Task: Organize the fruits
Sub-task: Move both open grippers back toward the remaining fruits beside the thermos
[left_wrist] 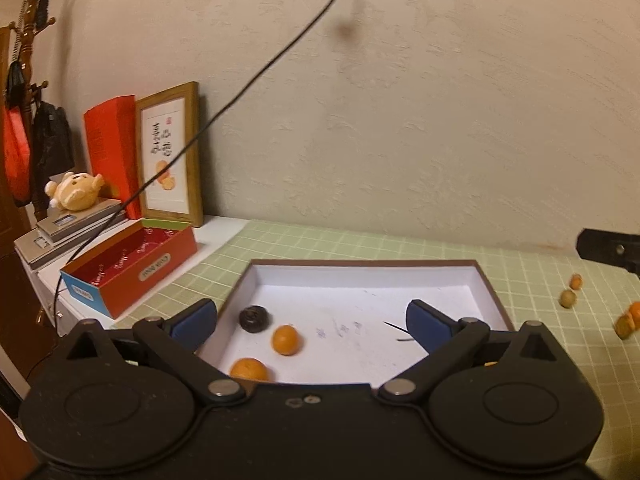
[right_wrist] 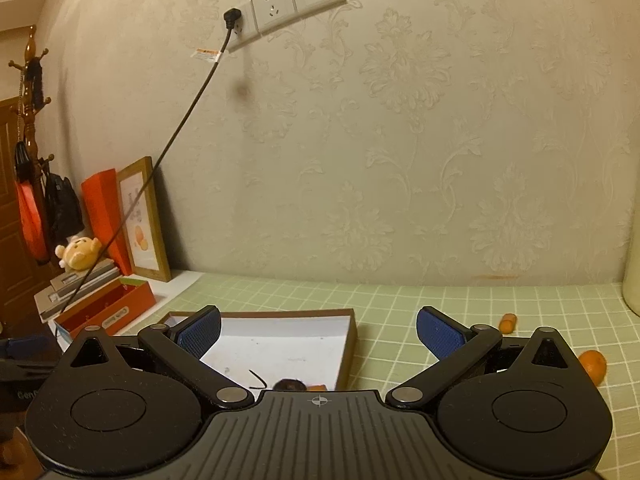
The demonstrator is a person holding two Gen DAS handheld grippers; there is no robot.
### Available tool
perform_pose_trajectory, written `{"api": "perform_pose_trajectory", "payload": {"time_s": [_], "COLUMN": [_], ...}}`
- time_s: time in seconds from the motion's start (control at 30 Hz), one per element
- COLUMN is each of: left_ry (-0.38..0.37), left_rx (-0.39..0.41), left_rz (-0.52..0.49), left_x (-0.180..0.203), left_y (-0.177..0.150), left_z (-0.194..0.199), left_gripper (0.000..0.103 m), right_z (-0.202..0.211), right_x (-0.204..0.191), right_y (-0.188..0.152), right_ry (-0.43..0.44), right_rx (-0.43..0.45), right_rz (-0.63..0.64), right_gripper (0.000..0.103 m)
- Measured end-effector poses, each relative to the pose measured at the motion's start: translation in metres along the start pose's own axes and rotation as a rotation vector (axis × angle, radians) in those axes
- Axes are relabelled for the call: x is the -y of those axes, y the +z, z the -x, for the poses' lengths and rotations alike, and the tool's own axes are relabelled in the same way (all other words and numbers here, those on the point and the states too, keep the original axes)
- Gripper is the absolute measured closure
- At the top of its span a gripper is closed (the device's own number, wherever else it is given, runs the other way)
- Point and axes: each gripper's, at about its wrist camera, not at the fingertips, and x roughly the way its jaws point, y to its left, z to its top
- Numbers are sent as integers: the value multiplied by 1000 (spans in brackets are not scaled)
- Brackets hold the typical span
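Both tools held over a white-lined tray on the green-checked worktop (left_wrist: 280, 240).

The left tool (left_wrist: 312, 320) and right tool (right_wrist: 318, 332) each stand wide apart, gripping nothing. The tray (left_wrist: 360, 276) holds two orange fruits (left_wrist: 285, 339) and a dark fruit (left_wrist: 253, 318); more small fruits (left_wrist: 568, 298) lie loose on the worktop to its right.

Tray (left_wrist: 494, 292) white inside, brown rim; two orange fruits (left_wrist: 285, 340), one dark (left_wrist: 254, 318); tablecloth (left_wrist: 280, 240) green, white grid.
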Motion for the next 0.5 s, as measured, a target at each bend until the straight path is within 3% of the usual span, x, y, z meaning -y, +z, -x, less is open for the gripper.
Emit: {"api": "perform_pose_trajectory", "payload": {"time_s": [0.5], "left_ry": [-128], "left_rx": [-2], "left_rz": [-63], "left_x": [68], "left_y": [-5], "left_z": [0], "left_gripper": [8], "right_z": [34], "right_x": [46], "right_y": [-1], "right_ry": [-80], "right_rx": [15], "right_rz": [-40], "right_gripper": [0]}}
